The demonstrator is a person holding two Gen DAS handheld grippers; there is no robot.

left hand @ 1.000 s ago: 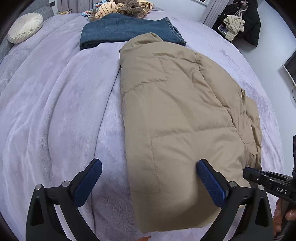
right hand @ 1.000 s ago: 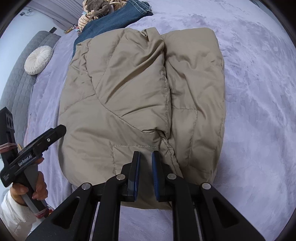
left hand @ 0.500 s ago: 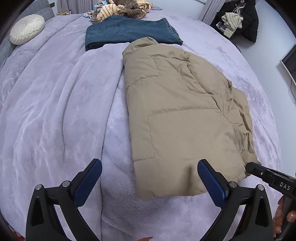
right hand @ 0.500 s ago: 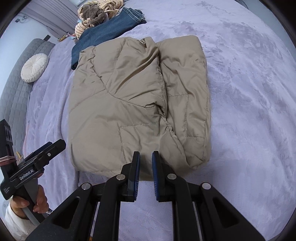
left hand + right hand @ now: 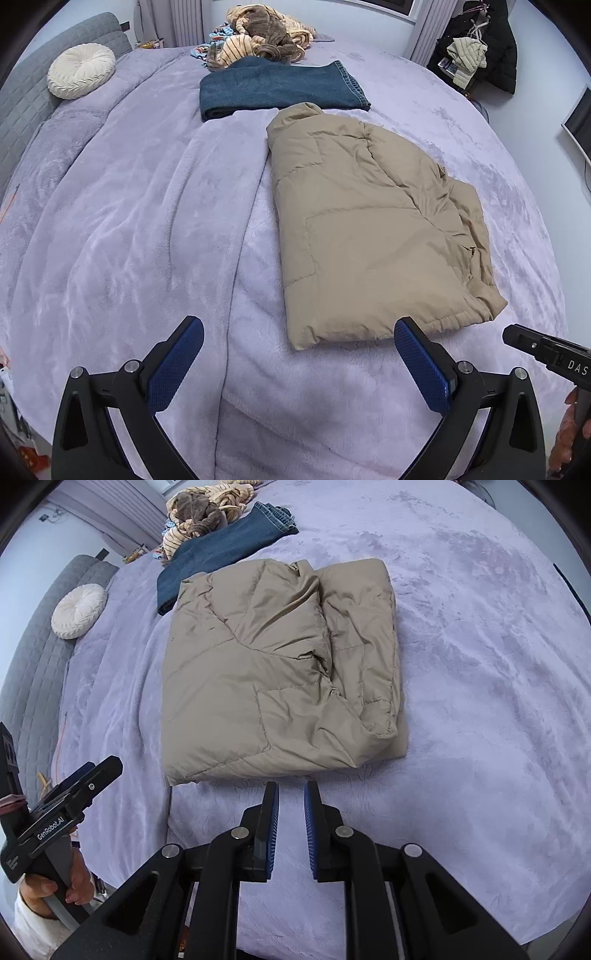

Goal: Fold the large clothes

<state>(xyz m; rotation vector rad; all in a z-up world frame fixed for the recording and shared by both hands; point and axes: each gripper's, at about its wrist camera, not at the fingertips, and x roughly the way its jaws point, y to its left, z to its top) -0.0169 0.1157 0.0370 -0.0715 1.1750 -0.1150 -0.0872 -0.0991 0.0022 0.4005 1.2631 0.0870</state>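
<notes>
— Lavender plush blanket covers the whole bed, doesn't it? What sits at the far left?

— A round cream pleated cushion against the grey quilted headboard. Moving right: folded dark blue denim jeans, with a heap of striped and brown clothes behind them.

— And the garment being folded?

— The tan quilted puffer jacket lies folded flat on the blanket, its collar end just beside the jeans, its hem end nearest the cameras.

— Where is it relative to the left claw?

— Ahead and to the right. That claw's jaws are spread wide and hold nothing; the right blue pad sits just short of the hem, not touching.

— The right claw?

— Its jaws stand a narrow gap apart, empty. The jacket's near edge lies just ahead of the tips, apart from them.

— Anything at the far right?

— Dark coats on a rack by the wall.
</notes>
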